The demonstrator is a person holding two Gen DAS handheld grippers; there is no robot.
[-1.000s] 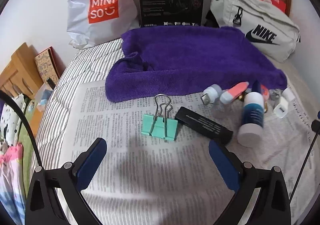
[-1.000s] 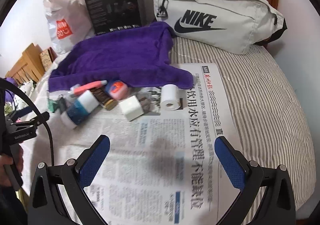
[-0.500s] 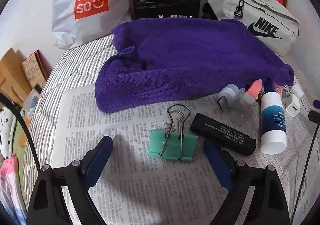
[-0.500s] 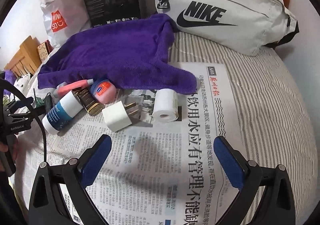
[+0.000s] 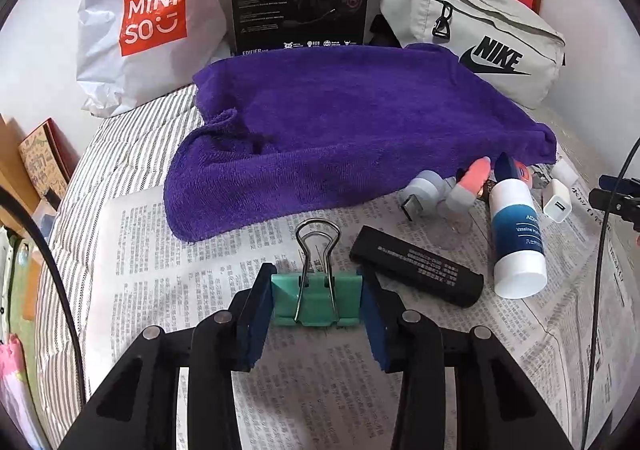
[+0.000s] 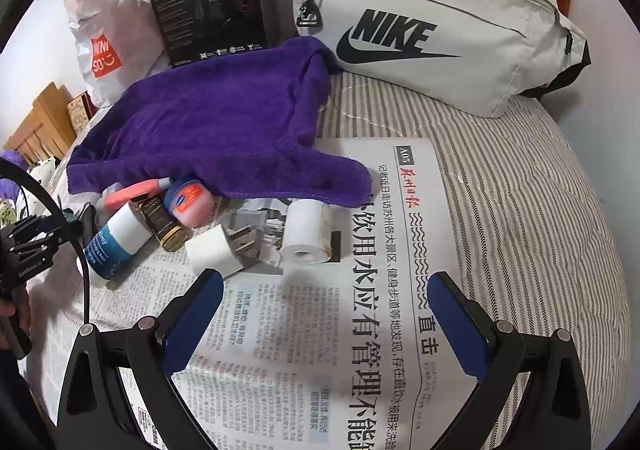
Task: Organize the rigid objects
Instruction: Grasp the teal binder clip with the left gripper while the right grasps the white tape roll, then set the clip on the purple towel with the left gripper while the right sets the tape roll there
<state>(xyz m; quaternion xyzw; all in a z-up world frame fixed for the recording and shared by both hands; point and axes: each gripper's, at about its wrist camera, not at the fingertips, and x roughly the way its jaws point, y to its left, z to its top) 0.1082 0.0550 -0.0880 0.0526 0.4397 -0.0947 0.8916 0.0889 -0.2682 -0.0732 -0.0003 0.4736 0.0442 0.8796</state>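
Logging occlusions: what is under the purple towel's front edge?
The purple towel overlaps a pink tube and a Vaseline jar, both partly poking out onto the newspaper. Anything deeper under it is hidden.

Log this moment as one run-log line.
left gripper: closing on teal binder clip, lying on newspaper | right gripper: open, empty | phase: grasp
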